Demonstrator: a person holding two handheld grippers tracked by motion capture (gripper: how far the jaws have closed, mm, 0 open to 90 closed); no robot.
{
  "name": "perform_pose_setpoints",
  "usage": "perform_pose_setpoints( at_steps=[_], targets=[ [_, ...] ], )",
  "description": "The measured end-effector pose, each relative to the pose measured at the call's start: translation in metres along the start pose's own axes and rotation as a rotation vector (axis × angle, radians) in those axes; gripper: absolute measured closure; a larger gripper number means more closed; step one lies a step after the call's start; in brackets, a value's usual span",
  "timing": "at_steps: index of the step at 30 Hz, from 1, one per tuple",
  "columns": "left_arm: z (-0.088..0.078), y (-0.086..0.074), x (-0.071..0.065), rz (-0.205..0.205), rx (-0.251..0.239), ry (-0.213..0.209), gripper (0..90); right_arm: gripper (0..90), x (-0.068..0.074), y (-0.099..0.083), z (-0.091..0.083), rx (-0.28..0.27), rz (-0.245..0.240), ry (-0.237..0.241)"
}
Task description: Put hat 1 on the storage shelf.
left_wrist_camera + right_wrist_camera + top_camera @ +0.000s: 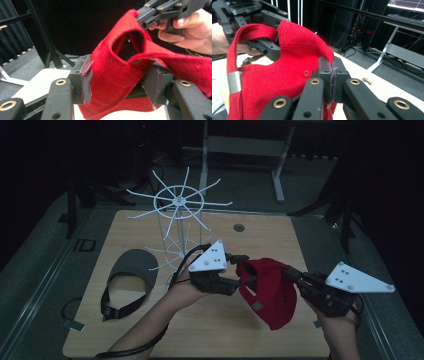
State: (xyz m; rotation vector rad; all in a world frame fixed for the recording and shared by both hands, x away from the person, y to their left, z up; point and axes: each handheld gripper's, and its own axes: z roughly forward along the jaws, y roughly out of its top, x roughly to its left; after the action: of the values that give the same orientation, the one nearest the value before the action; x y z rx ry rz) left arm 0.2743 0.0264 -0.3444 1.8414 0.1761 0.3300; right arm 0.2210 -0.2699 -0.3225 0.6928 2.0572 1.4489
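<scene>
The red cap (267, 292) hangs in the air in the lower middle of the high view, above the tabletop (300, 245), between the two tongs. The right tongs (332, 75) are pressed together and pinch the cap's cloth near the little top button. The left tongs (120, 82) stand partly spread, with red cloth bunched between the jaws; I cannot tell if they press on it. A grey cap (130, 270) lies at the left, beside a white wire rack (177, 215).
</scene>
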Motion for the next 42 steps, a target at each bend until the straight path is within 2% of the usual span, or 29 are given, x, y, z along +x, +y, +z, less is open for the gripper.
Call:
perform_pose_setpoints(
  at_steps=[3,7,12,15,17,23,26,31,35,36,38,42],
  targets=[
    [-0.008,-0.002,0.000,-0.010,0.006,0.026,44.5,88.7,0.001,0.002,-0.001,0.001,-0.006,-0.007],
    [-0.019,-0.006,0.001,-0.036,0.001,0.083,44.5,88.7,-0.001,0.005,-0.004,-0.014,0.003,-0.007],
    [-0.033,-0.010,0.002,-0.071,-0.024,0.186,44.6,88.7,-0.003,0.010,-0.008,-0.030,0.018,-0.020],
    [-0.040,-0.012,0.001,-0.100,-0.052,0.203,44.5,88.7,-0.005,0.013,-0.008,-0.039,0.025,-0.025],
    [-0.043,-0.013,-0.003,-0.095,-0.057,0.209,44.5,88.7,-0.006,0.017,-0.009,-0.047,0.027,-0.033],
    [-0.051,-0.022,-0.021,-0.096,-0.069,0.189,44.5,88.7,-0.009,0.031,-0.011,-0.076,0.018,-0.054],
    [-0.054,-0.028,-0.029,-0.098,-0.058,0.176,44.5,88.7,-0.011,0.039,-0.012,-0.090,0.018,-0.067],
    [-0.058,-0.043,-0.040,-0.132,-0.053,0.154,44.5,88.7,-0.018,0.053,-0.010,-0.108,0.022,-0.088],
    [-0.060,-0.054,-0.044,-0.143,-0.040,0.145,44.5,88.7,-0.020,0.061,-0.007,-0.118,0.024,-0.097],
    [-0.061,-0.064,-0.045,-0.151,-0.027,0.144,44.5,88.7,-0.021,0.063,-0.006,-0.121,0.022,-0.100],
    [-0.063,-0.072,-0.046,-0.167,-0.023,0.138,44.6,88.7,-0.024,0.071,-0.002,-0.128,0.017,-0.124],
    [-0.067,-0.089,-0.050,-0.190,-0.020,0.116,44.7,88.7,-0.032,0.080,0.004,-0.131,0.027,-0.137]
  ],
)
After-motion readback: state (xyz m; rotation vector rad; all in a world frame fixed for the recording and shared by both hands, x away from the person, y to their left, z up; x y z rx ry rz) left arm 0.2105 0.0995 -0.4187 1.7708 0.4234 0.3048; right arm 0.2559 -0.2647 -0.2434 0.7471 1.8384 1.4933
